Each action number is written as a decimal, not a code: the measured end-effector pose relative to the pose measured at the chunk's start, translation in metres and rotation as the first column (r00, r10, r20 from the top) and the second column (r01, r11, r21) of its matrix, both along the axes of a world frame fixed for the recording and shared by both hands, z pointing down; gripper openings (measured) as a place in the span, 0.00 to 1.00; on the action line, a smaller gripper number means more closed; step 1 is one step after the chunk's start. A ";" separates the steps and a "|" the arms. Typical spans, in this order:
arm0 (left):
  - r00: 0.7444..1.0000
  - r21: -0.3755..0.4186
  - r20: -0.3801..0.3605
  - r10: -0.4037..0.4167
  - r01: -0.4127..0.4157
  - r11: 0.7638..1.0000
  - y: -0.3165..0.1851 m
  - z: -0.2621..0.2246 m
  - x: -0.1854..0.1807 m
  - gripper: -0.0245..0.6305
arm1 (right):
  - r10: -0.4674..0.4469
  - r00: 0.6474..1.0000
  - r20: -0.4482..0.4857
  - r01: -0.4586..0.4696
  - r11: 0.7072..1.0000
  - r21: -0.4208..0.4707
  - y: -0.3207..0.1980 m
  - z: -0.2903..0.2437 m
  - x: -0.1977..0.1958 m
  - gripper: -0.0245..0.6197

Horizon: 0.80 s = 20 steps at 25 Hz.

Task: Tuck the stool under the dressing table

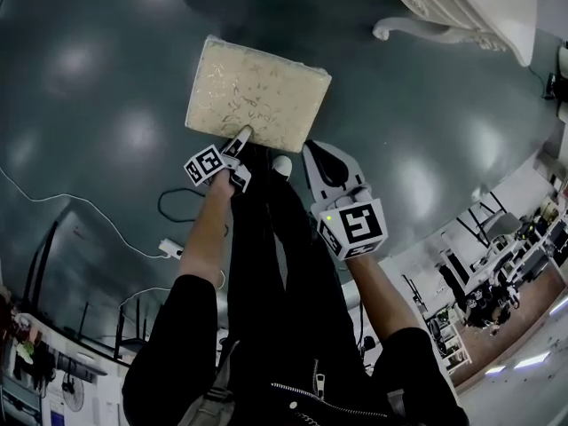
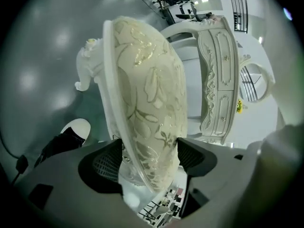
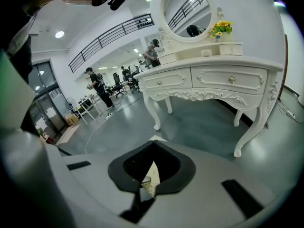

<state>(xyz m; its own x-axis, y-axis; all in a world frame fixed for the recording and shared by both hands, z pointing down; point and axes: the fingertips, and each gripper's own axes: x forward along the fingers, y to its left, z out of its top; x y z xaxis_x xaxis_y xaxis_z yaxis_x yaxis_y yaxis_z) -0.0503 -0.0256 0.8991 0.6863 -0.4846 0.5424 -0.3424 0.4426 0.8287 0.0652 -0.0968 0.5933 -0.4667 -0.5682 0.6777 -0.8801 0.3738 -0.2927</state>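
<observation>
The stool (image 1: 257, 96) has a cream patterned cushion and stands on the dark floor in front of me. The white dressing table (image 1: 461, 7) is at the top right, apart from the stool. My left gripper (image 1: 241, 136) is at the cushion's near edge. In the left gripper view the cushion (image 2: 147, 94) runs between the wide jaws of the left gripper (image 2: 149, 158), which looks open around it. My right gripper (image 1: 308, 147) is at the stool's near right corner. In the right gripper view the tips of the right gripper (image 3: 152, 144) meet, with a cream sliver showing through the gap.
A white cable (image 1: 89, 211), a power strip (image 1: 170, 248) and a black cable (image 1: 173, 204) lie on the floor at my left. My shoe (image 1: 281, 164) is close to the stool. The table's curved legs (image 3: 249, 132) frame the space beneath it. People (image 3: 97, 87) stand far behind.
</observation>
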 end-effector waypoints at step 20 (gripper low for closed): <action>0.998 -0.068 -0.045 -0.034 0.031 0.997 -0.029 0.002 0.024 0.55 | 0.027 0.998 0.057 -0.029 0.999 0.028 -0.063 0.032 0.014 0.05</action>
<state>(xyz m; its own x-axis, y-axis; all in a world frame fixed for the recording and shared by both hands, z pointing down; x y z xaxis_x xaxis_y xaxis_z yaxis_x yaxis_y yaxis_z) -0.0262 -0.0551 0.9011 0.6956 -0.4706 0.5429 -0.2889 0.5086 0.8111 0.0789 -0.1601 0.6250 -0.4872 -0.6005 0.6341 -0.8729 0.3580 -0.3316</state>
